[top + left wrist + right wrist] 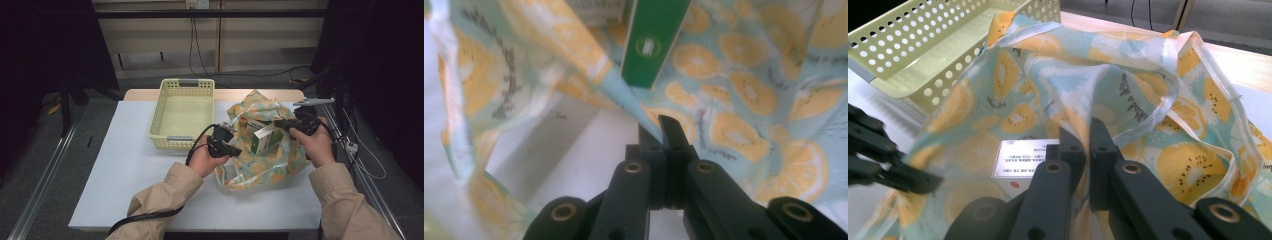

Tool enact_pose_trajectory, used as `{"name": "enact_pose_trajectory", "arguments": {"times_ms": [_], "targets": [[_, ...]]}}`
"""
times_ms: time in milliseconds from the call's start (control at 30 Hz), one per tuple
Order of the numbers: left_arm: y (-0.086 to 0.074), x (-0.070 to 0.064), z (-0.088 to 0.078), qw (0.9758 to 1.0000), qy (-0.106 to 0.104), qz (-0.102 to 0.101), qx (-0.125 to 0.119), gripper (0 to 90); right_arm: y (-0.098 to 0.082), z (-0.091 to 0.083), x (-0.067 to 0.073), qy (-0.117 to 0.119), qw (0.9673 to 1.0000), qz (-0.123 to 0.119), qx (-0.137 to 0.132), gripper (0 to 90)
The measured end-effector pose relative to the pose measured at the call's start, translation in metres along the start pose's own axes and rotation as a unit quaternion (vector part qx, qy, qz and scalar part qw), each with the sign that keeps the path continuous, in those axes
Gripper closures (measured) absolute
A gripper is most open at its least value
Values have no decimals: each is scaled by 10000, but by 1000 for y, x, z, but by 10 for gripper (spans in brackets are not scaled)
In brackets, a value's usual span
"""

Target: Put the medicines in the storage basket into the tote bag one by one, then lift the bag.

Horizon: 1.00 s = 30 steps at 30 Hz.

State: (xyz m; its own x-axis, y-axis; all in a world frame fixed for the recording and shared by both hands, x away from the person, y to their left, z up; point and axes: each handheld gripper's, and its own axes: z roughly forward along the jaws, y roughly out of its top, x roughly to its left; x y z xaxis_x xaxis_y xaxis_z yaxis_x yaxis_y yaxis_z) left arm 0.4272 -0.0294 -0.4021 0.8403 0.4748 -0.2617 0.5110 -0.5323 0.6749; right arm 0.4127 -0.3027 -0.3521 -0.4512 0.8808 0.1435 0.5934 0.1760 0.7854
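The fruit-print bag (262, 150) lies on the desk (125, 165) just right of the empty yellow basket (182, 112). A green-and-white box (264, 136) stands inside the bag's mouth. The left gripper (231, 131) has its jaws pinched on the bag's near rim; the right gripper (280, 123) has its jaws clamped on the far rim.

Fruit-print bag (260, 160): one, on table.
Green-and-white box (264, 139): one, inside bag.
Perforated yellow basket (182, 113): one.
White-topped table (125, 170): one.
Handheld grippers: two, left gripper (231, 150), right gripper (278, 125).
Further bag contents: cannot tell.
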Motion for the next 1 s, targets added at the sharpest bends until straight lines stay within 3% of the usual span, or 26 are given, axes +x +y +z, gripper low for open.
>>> {"name": "enact_pose_trajectory", "arguments": {"times_ms": [67, 533, 1000], "targets": [[5, 1, -6, 10000, -14, -67, -44, 900, 1, 0, 0, -3, 10000, -20, -15, 884], [39, -2, -35, 9999, -4, 29, -163, 900, 8, -1, -1, 10, 10000, -10, -76, 886], [82, -1, -80, 9989, 356, 239, -194, 900, 35, -20, -7, -145, 9995, -74, -265, 887]]}}
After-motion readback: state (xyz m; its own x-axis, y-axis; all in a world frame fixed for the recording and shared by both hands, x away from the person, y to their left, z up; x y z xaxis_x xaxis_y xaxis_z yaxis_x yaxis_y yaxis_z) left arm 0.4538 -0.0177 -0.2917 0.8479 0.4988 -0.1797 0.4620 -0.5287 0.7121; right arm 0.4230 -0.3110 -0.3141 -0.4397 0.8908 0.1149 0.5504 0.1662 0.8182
